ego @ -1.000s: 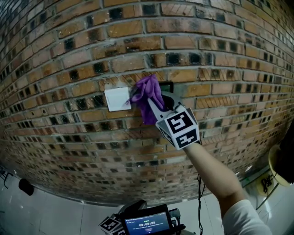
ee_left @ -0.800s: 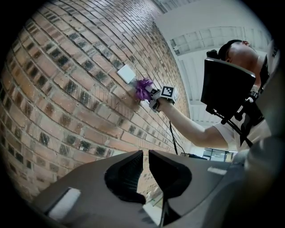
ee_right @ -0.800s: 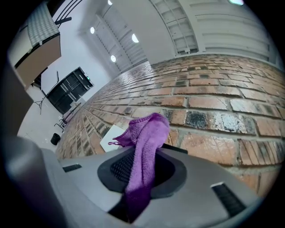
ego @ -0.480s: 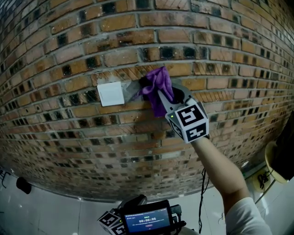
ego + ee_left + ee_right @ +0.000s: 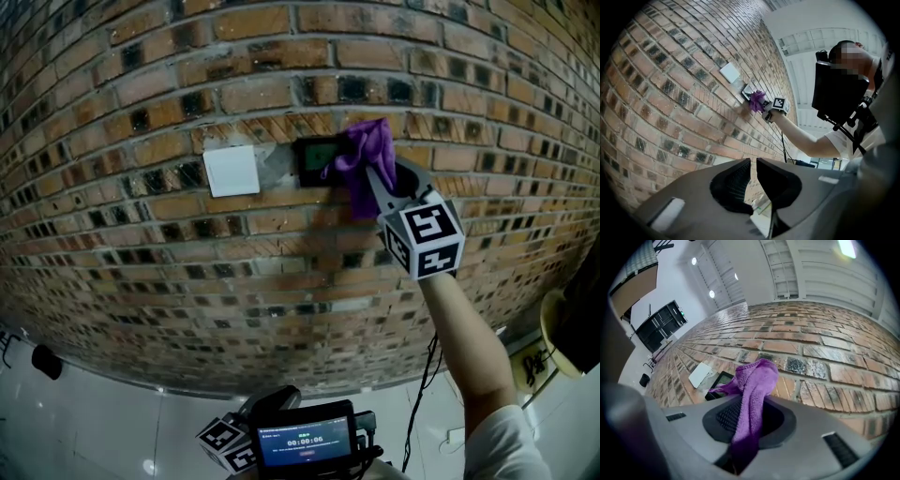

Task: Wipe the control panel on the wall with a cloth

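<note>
- R gripper (image 5: 373,180) clamps purple cloth (image 5: 364,152), bunched end at control panel (image 5: 313,161) right edge on brick wall (image 5: 281,56), prob. for wiping.
- L gripper (image 5: 752,174) jaws near-closed, empty, held low, idle.

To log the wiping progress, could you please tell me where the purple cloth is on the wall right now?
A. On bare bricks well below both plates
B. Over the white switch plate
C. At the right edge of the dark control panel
C: the purple cloth, clamped in the right gripper, overlaps the right edge of the dark control panel, while the white switch plate to the left is uncovered.
</note>
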